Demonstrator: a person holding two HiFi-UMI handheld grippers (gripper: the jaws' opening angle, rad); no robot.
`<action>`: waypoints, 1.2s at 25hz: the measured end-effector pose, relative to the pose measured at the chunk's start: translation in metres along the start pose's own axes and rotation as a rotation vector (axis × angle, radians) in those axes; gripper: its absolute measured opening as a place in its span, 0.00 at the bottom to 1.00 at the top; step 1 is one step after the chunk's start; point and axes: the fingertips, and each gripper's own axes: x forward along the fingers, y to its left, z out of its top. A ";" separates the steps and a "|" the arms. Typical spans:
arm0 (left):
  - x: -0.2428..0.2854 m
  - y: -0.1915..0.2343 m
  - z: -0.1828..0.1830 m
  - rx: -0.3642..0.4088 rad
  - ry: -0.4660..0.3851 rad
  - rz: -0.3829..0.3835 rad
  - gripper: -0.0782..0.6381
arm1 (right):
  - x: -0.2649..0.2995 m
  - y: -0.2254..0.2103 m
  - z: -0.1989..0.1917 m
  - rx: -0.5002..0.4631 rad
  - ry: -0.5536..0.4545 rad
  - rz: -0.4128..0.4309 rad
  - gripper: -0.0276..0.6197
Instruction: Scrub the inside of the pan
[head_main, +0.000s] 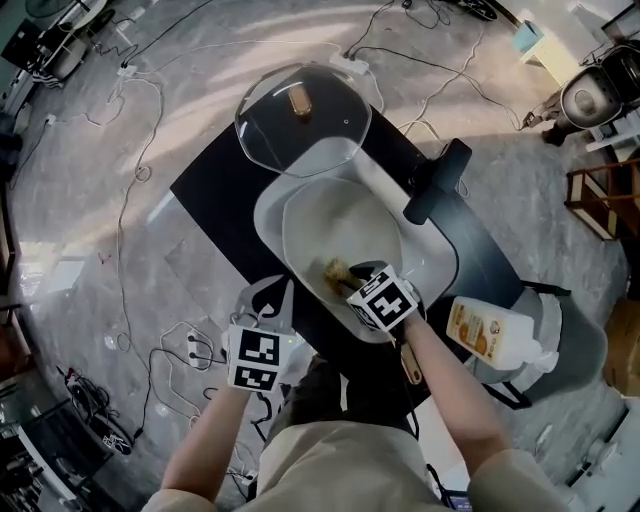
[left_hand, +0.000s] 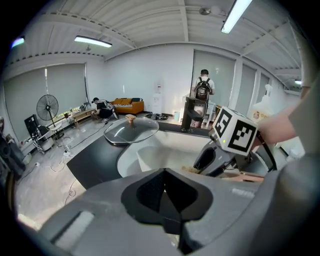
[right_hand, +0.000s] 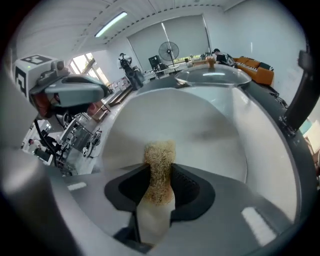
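Grey marble flooring (head_main: 80, 220) surrounds a black tabletop (head_main: 212, 185). At lower centre-left of the head view, the left gripper (head_main: 264, 308) hovers beside the pan's near rim, jaws pressed together on nothing. Just right of it, the right gripper (right_hand: 159, 186) clamps a tan fibrous scrubbing pad (right_hand: 160, 162) inside the white square pan (head_main: 345, 220). Beyond, toward the top, a clear glass lid (head_main: 320, 135) overlaps the pan's far rim.
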 end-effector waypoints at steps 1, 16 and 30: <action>0.001 0.002 -0.002 -0.006 0.004 0.000 0.11 | 0.005 0.001 -0.006 -0.013 0.041 0.013 0.25; 0.013 0.015 -0.022 0.009 0.038 0.000 0.11 | 0.037 0.014 0.014 -0.037 0.068 0.183 0.24; 0.013 0.029 -0.021 -0.006 0.026 0.015 0.11 | 0.076 -0.028 0.101 -0.074 -0.134 0.049 0.24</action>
